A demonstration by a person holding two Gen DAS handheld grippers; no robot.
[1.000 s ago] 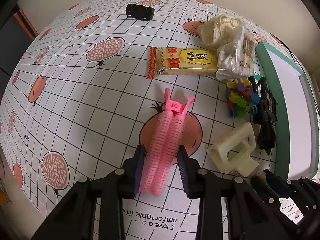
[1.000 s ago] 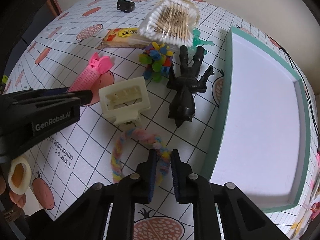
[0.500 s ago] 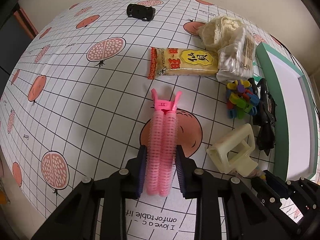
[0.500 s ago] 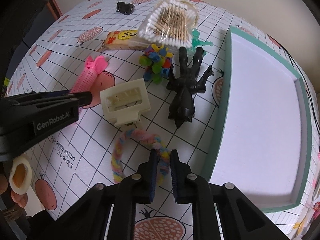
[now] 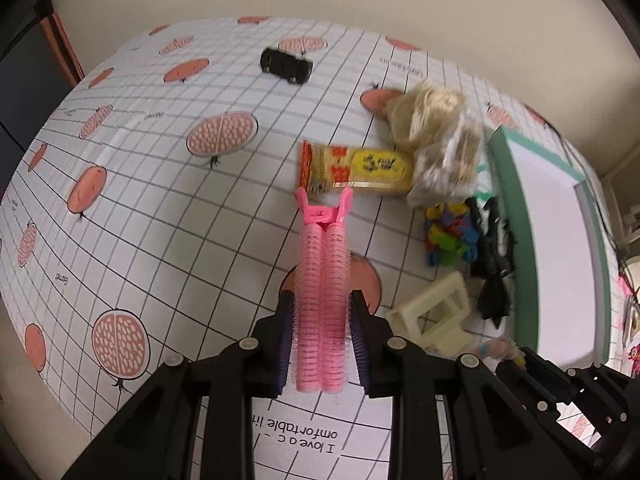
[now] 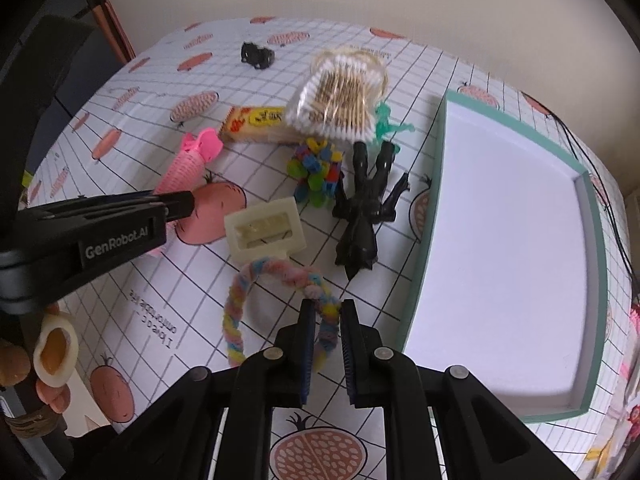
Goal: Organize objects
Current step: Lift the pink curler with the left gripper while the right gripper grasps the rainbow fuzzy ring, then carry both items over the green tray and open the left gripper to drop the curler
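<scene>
Between the left gripper's closed-in fingers sits a pink hair-roller clip, squeezed along its lower half, its clip end pointing toward twelve o'clock at the yellow snack packet. The right gripper is pinched just as narrowly on one end of a pastel braided loop, the rest of it curving away toward ten o'clock beside the cream hair claw.

Both grasps look made, so the step in hand is probably the carry. The teal-rimmed tray lies bare at three o'clock of the clutter, and seems the likely destination. Still on the patterned cloth are a black figure, a bright block cluster, a bag of cotton swabs and a small black toy car.

Next, each gripper needs lifting clear and swinging toward three o'clock, the right one first since it is nearer, minding that the limp loop may drag the claw.
</scene>
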